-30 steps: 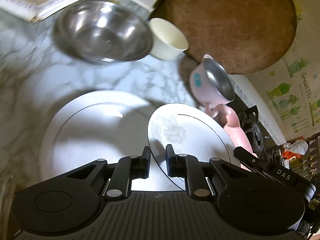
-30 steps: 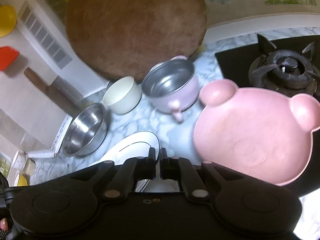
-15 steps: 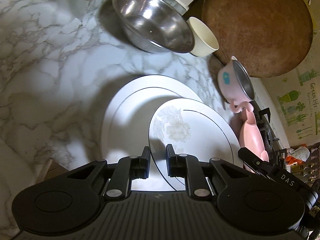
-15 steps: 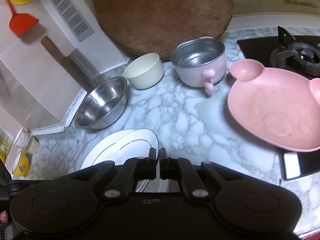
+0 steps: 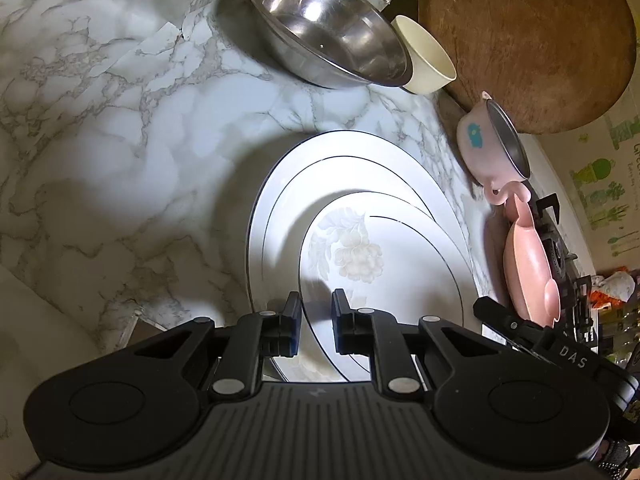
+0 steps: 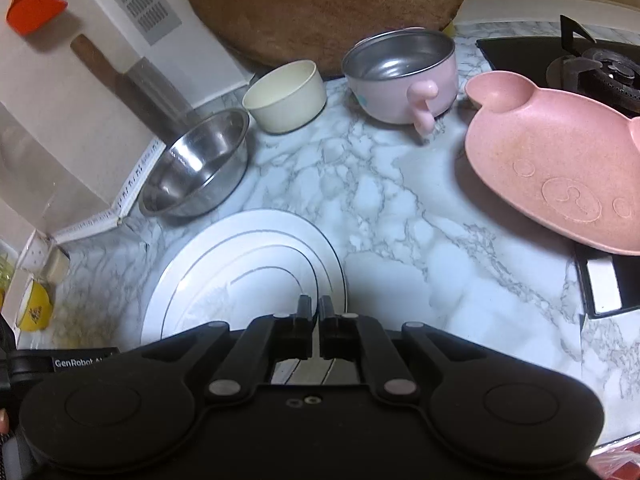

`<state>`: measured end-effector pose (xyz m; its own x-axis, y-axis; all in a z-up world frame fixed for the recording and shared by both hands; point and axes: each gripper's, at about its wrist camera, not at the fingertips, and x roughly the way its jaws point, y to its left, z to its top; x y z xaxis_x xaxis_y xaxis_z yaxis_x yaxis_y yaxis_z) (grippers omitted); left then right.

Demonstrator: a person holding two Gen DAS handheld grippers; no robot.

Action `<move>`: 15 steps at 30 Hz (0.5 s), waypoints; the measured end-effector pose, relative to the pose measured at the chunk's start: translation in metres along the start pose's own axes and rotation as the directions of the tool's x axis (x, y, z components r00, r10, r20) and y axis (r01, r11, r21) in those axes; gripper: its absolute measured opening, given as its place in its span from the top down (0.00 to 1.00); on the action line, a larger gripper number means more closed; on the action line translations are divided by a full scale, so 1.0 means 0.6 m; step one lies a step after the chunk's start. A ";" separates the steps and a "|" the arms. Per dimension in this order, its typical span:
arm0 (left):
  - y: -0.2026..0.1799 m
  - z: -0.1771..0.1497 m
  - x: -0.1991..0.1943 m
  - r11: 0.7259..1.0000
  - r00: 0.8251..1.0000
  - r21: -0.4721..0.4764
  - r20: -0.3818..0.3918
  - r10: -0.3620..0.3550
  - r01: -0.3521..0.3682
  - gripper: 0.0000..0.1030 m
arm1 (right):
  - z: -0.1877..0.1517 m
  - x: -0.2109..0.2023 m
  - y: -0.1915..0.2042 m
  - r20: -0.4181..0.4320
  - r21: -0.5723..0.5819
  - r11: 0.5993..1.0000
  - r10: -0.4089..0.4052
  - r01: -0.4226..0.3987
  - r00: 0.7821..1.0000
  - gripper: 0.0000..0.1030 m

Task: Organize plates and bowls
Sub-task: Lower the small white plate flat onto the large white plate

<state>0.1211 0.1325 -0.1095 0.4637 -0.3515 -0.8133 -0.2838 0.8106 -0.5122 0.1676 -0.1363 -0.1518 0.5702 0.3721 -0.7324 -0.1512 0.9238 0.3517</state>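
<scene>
A small white plate with a flower print [image 5: 372,256] lies on a larger white plate [image 5: 280,200] on the marble counter. My left gripper [image 5: 316,320] is open, its fingers either side of the small plate's near rim. My right gripper [image 6: 315,330] is shut and empty, above the stacked plates' near edge [image 6: 240,264]. A steel bowl [image 5: 324,28] [image 6: 196,168], a cream bowl [image 5: 426,56] [image 6: 286,96], a pink steel-lined bowl [image 5: 492,148] [image 6: 400,76] and a pink bear-shaped plate [image 5: 528,268] [image 6: 560,160] stand around.
A round wooden board [image 5: 528,36] leans against the back wall. A gas hob [image 6: 592,64] is at the right, under the bear plate's far side. A cleaver [image 6: 132,84] hangs at the left wall. A yellow cup [image 6: 36,306] sits far left.
Both grippers have drawn back and up from the plates. The small plate now lies flatter on the large plate. The left fingers stand a little wider apart.
</scene>
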 end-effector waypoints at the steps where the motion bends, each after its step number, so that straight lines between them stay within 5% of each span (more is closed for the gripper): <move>1: -0.001 0.001 -0.001 1.000 1.000 0.006 0.000 0.004 -0.004 0.86 | -0.001 0.002 0.002 -0.006 -0.012 1.000 -0.007 0.007 1.000 0.96; 15: -0.022 0.031 0.008 0.986 0.996 0.155 -0.053 0.075 -0.066 0.86 | 0.008 0.042 0.019 -0.077 -0.141 0.989 -0.062 0.051 0.995 0.98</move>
<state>0.1428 0.1289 -0.1014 0.3961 -0.3142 -0.8627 -0.1804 0.8947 -0.4087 0.1839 -0.1170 -0.1635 0.5148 0.3197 -0.7954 -0.2341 0.9450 0.2283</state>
